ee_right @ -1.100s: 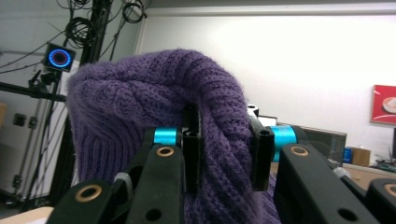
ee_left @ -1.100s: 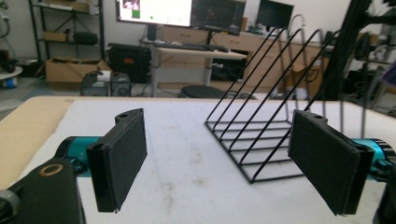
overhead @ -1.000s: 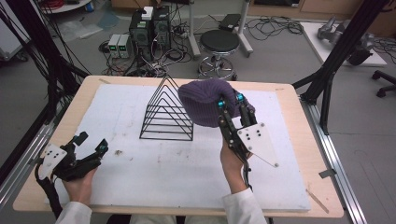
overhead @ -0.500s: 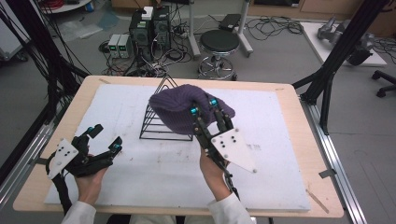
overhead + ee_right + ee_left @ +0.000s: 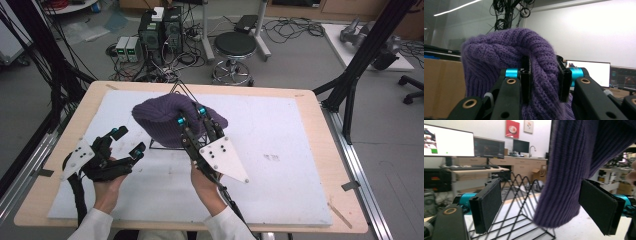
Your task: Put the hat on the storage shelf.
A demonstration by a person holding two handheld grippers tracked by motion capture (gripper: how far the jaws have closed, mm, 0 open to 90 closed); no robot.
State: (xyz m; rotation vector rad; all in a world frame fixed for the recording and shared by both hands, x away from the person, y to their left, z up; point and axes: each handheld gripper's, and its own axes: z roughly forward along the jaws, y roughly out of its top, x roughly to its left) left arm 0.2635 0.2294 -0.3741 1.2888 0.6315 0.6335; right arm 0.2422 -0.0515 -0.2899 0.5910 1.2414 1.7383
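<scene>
my right gripper [image 5: 196, 116] reaches toward 12 o'clock from my right hand [image 5: 206, 182], its jaws clamped on a fold of the purple knit beanie [image 5: 165, 117], which drapes over the black wire rack [image 5: 176, 90] at table centre, hanging downward. my left gripper [image 5: 127, 140] sits at the beanie's 8 o'clock, jaws spread wide, holding nothing, aimed at the beanie.

around your table [image 5: 310, 107] you have a grey floor strewn with black cables [image 5: 295, 30], a round black stool [image 5: 235, 45] and stacked electronics boxes [image 5: 155, 27] beyond the far edge. ahead of you, a white wall carries a red poster [image 5: 512, 129] above wooden counters and monitors [image 5: 449, 141].
</scene>
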